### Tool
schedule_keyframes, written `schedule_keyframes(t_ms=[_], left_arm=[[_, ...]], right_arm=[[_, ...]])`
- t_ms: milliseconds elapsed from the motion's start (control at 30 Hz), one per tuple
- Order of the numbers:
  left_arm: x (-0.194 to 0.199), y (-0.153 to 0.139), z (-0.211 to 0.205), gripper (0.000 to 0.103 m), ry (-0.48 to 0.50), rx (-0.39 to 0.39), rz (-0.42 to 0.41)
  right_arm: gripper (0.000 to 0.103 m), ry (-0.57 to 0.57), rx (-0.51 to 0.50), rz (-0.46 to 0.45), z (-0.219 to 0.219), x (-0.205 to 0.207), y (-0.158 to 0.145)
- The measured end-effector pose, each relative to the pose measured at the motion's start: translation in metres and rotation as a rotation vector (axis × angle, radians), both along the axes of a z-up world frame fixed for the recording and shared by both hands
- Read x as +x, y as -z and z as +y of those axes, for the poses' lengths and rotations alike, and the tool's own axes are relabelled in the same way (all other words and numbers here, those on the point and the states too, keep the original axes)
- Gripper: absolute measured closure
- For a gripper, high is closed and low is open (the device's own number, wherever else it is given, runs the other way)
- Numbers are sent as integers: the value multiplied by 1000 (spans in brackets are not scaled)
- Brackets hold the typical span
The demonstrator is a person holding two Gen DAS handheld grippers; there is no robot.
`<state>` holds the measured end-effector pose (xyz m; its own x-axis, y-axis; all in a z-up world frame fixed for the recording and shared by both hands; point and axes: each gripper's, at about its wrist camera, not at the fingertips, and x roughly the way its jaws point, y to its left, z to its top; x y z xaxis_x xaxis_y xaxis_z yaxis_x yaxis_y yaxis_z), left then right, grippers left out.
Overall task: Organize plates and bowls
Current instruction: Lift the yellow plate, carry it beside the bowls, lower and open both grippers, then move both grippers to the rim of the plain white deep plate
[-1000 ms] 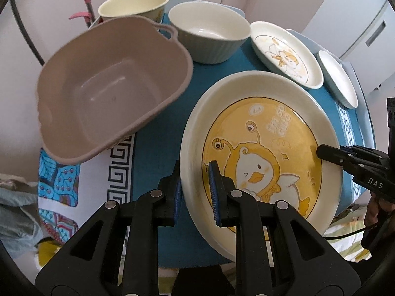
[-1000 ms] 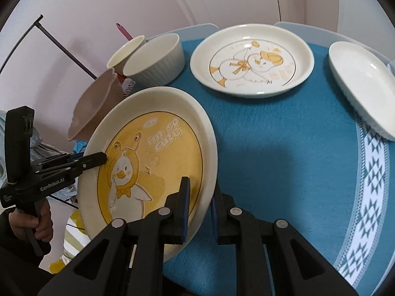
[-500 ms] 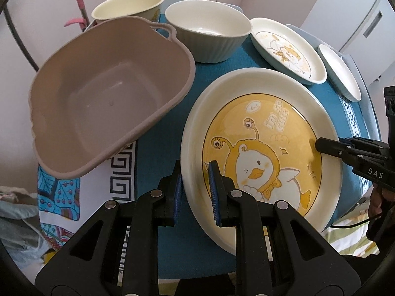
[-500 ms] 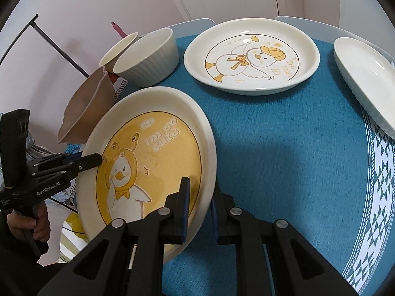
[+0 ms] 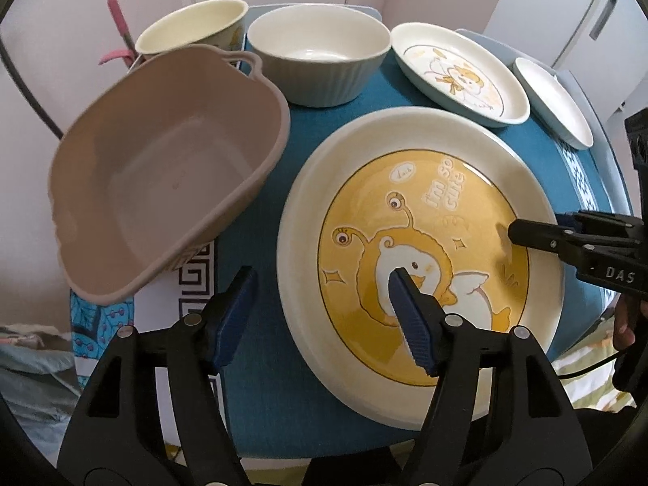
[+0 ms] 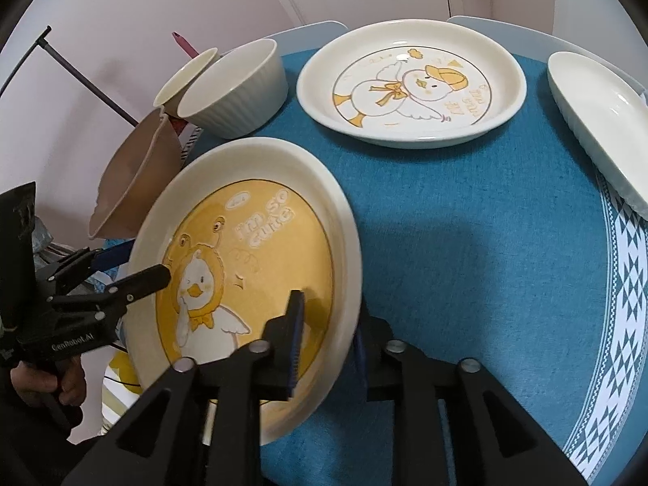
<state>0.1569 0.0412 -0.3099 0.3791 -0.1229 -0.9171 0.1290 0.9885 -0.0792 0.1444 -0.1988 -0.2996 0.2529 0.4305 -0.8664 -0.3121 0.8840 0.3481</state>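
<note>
Yellow duck plate [image 5: 421, 202] astride both just-opening grippers, left gripper [image 5: 324, 312] and right gripper [image 6: 328, 336] parted, pads clear of rim.

Bare blue cloth [image 6: 465, 243] right of yellow plate [image 6: 259, 251]; left side seemingly crowded.

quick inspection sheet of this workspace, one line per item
surface: teal tablecloth, patterned border.
job's things: yellow duck plate near edge; white duck plate; plain plate; ribbed bowl; cream cup.
clutter: beige basin overhanging the edge.
grippers: left tool open astride the rim; right tool just opening, rim between fingers.
cables: black cord.
surroundings: white doors, pink wall.
</note>
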Motion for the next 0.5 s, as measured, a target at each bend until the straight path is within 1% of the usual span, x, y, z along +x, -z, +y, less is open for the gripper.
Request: schedule_keyframes(t_ms=[33,67,100,233,333,433,500], left_arm=[[-1,0,0,38,-7,-2,4],[-3,1,-1,38,-13,-6,9],[-4,0,-1,38,-18,-7,10],[-13,-6,-2,38,-60,5,10],[-23,-18,-3,38,-85,2,2],[-37,-38,-6,38,-111,11,-20],[-45,-56,-14,38,-122,-6,-52]], right_arm=[[70,7,2,-2,0,0,0],[61,9,6,0,-1,0,-1],[60,10,14,2,-2,-1,-2],[60,-7,16,-7,-7,-4,-10],[60,-13,19,-28,-16,-12,-25],[60,-10,35,-55,-29,-21,-43],[60,-13,34,-89,-39,-27,-59]])
